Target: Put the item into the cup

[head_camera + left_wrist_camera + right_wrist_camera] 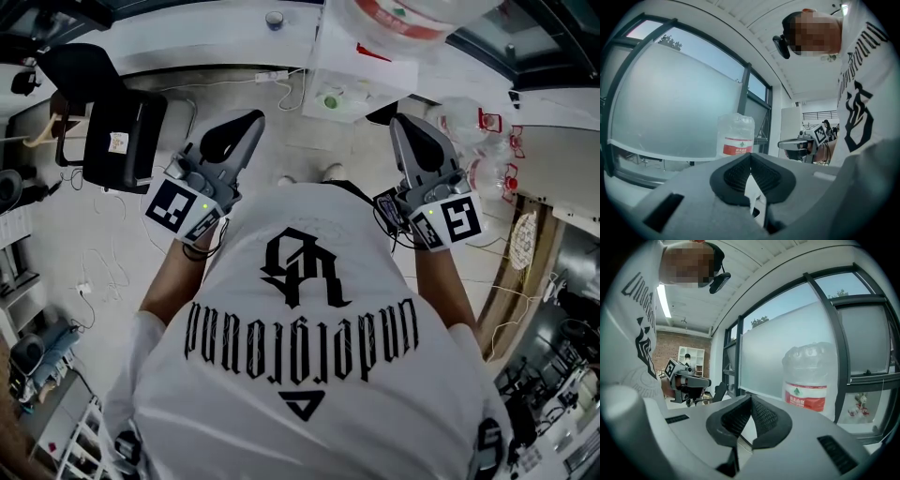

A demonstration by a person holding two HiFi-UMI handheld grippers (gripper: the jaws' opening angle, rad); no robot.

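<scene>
By the window (787, 333), water jug (806, 380) — left claw (751, 155), right claw (751, 398) closed

Soft daylight comes in through the big window (670, 108), and its milky glass glows pale. A long lamp (662, 301) on the ceiling shines white too. Nothing is very glary. In both gripper views the corners go black, and the straight window bars bend like bows. The water bottle (736, 136) looks sharp, but the grey body of the left tongs (750, 154), right up close, is a bit fuzzy. In the head view the white shirt (309, 347) is the brightest thing, the floor (84, 244) is pale grey, and the edges turn dark and curved.
</scene>
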